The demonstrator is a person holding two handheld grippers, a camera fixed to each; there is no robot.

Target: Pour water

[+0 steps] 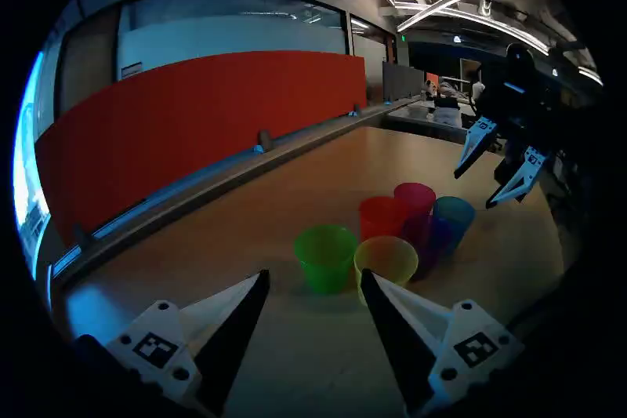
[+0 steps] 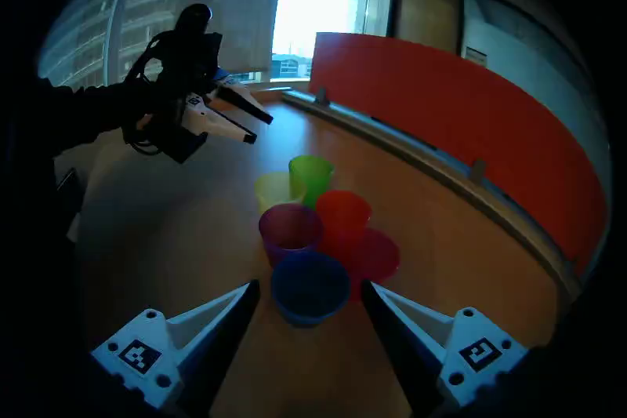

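Several coloured plastic cups stand in a tight cluster on a wooden table [image 1: 313, 175]. In the left gripper view, the green cup [image 1: 325, 257] and yellow cup [image 1: 385, 259] are nearest, just beyond my open left gripper [image 1: 313, 286]. Behind them stand the red cup [image 1: 380, 218], pink cup [image 1: 414, 200], purple cup [image 1: 425, 239] and blue cup [image 1: 453, 218]. My right gripper [image 1: 473, 190] hangs open in the air beyond the blue cup. In the right gripper view, the blue cup [image 2: 309, 286] is closest to my open right gripper [image 2: 309, 288], untouched. The left gripper [image 2: 262, 129] hovers open past the yellow cup [image 2: 274, 189].
A red partition [image 1: 196, 120] with a rail along its foot runs down one long side of the table. A bright window [image 2: 313, 2] lies beyond the table's end. A dark sleeve [image 2: 86, 116] holds the left gripper. Bare tabletop surrounds the cups.
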